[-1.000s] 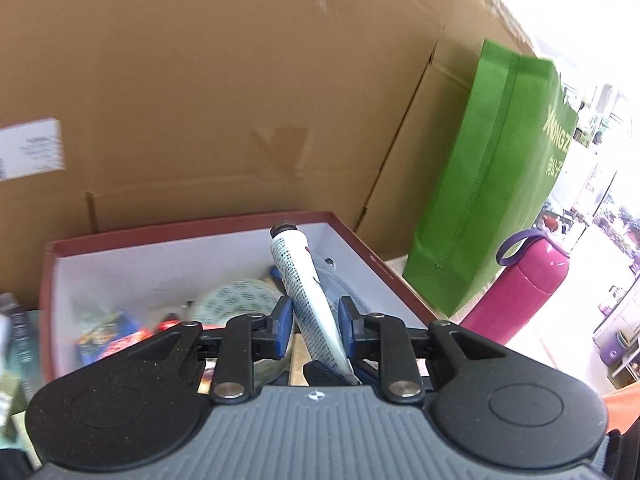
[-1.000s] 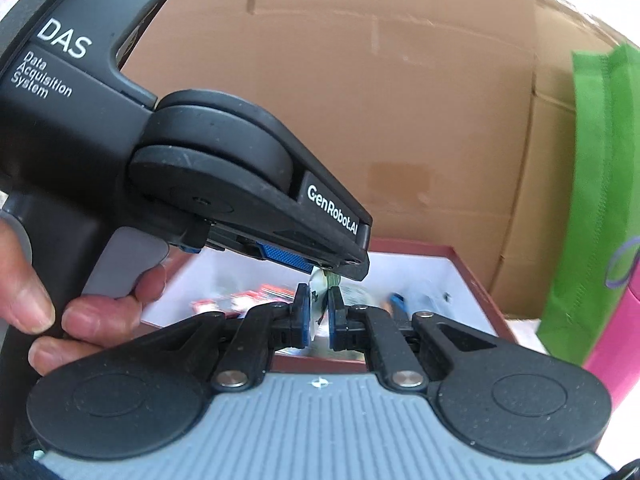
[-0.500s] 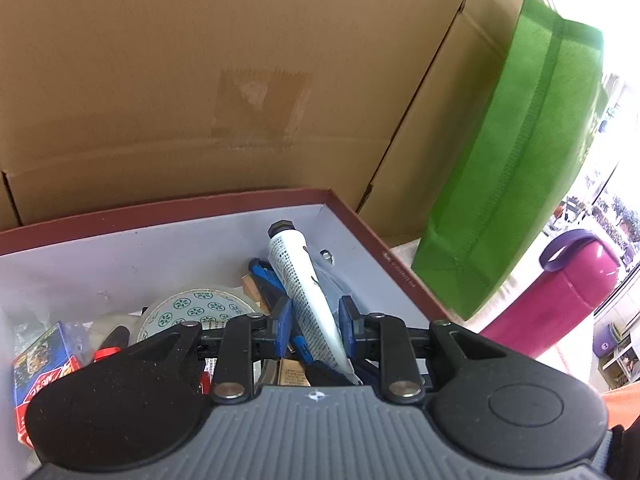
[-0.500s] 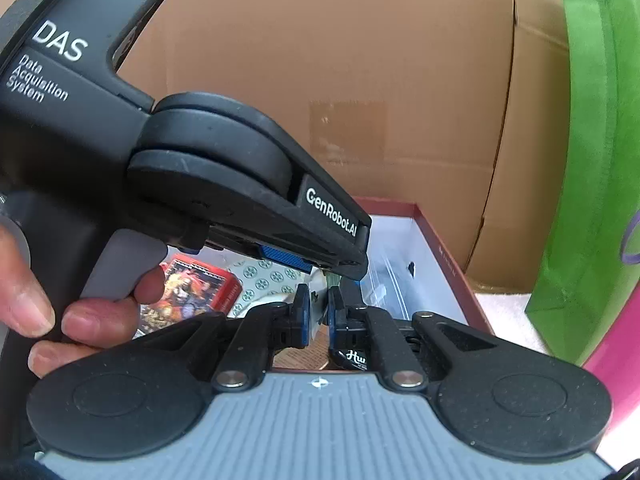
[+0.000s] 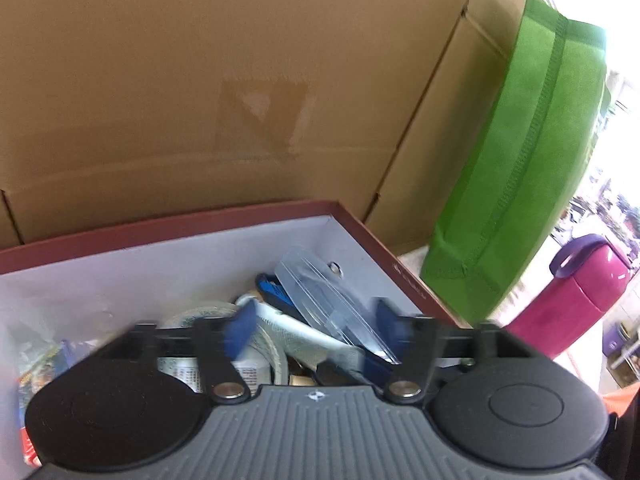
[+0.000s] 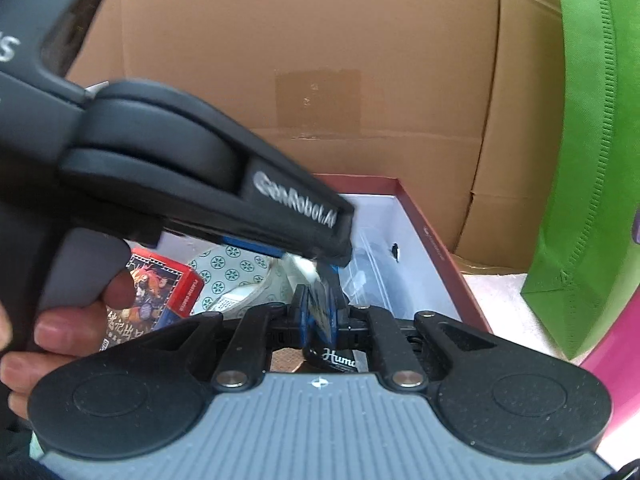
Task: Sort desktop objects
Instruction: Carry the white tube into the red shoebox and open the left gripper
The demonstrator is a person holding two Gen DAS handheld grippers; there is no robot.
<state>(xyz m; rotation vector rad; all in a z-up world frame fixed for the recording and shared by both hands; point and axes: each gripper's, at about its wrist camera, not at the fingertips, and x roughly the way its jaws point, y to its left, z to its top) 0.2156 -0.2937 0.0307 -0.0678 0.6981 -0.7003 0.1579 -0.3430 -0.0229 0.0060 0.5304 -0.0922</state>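
1. Left gripper (image 5: 312, 322) is hovering over the red-rimmed box (image 5: 172, 222) with its jaws spread wide — they have just been opening, and nothing is pressed between the blue pads (image 5: 240, 326).
2. Lying loose below those jaws is the white tube (image 5: 304, 330), slanted across the roll of patterned tape (image 5: 208, 312) and partly under a clear plastic case (image 5: 320, 292); it is resting among the box's contents, so this drop-off looks finished.
3. Right gripper (image 6: 318, 314) is pointing into the same box from beside the left one, whose black body fills the upper left of its view with a hand (image 6: 52, 332) on the handle.
4. Its jaws have just been opening slightly and are standing narrowly apart around a small dark packet (image 6: 332, 358) with white lettering — motion blur is hiding the contact, so I cannot tell whether the pads are pressing on it.
5. Also sitting in the box is a red card pack (image 6: 160, 296), left of the tape.
6. Outside the box, a green bag (image 5: 532, 160) and a pink bottle (image 5: 568, 300) are standing to the right, in front of a cardboard wall (image 5: 240, 80).
7. Judging by this, the step in hand is depositing items into the box; the next move probably calls for lifting the left gripper clear without snagging the tube, and for letting the packet fall free.
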